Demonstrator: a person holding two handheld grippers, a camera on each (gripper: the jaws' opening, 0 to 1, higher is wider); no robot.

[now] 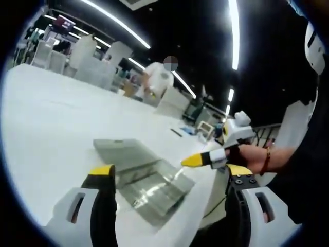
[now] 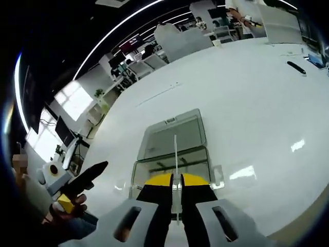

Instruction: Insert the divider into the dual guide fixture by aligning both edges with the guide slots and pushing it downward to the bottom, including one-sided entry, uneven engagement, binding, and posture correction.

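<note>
Clamped between the right gripper (image 2: 176,181) jaws, the thin clear divider (image 2: 175,154) was held edge-on above the clear guide fixture (image 2: 172,154), its long axis running straight ahead; the left gripper (image 1: 169,180), jaws apart, was kept beside it.

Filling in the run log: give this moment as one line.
right tongs: shut on divider edge | divider: upright above fixture | left tongs: open, holding nothing | fixture on table

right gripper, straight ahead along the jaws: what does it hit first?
Probably the clear guide fixture on the white table. The right gripper is shut on the thin divider, edge-on above it. Depth unclear.
</note>
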